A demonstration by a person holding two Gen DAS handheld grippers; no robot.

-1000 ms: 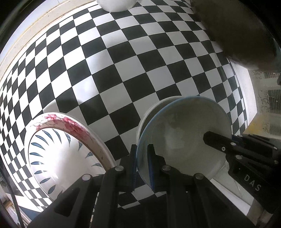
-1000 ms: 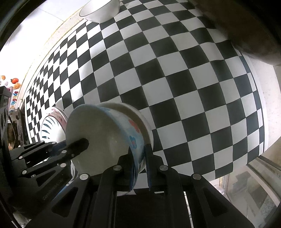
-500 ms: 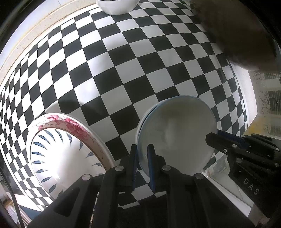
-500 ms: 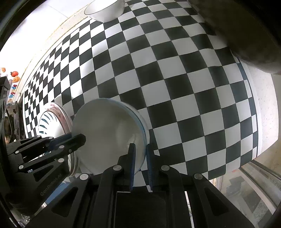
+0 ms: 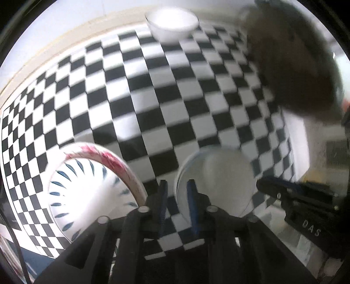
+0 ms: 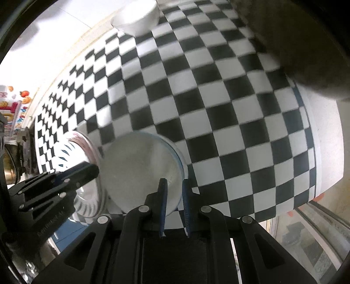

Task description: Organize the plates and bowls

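Observation:
A white bowl with a pale blue rim (image 5: pixel 221 181) sits nested in another bowl on the checkered cloth; it also shows in the right wrist view (image 6: pixel 140 172). My left gripper (image 5: pixel 176 194) straddles its left rim, jaws now parted. My right gripper (image 6: pixel 174 192) straddles its right rim, jaws also parted. A plate with blue dashes and a pink flowered rim (image 5: pixel 87 187) lies just left of the bowls, also seen in the right wrist view (image 6: pixel 74 153). A plain white bowl (image 5: pixel 171 21) stands at the far edge of the table, and shows in the right wrist view (image 6: pixel 136 18).
The black-and-white checkered cloth (image 5: pixel 166 91) covers the table. A large dark round object (image 5: pixel 293 65) looms at the far right. The table's right edge (image 6: pixel 323 153) drops to the floor.
The bowl was lowered into the one beneath it. Both grippers' jaws have widened on its rim, and both cameras have pulled back and up; the frames are blurred by motion.

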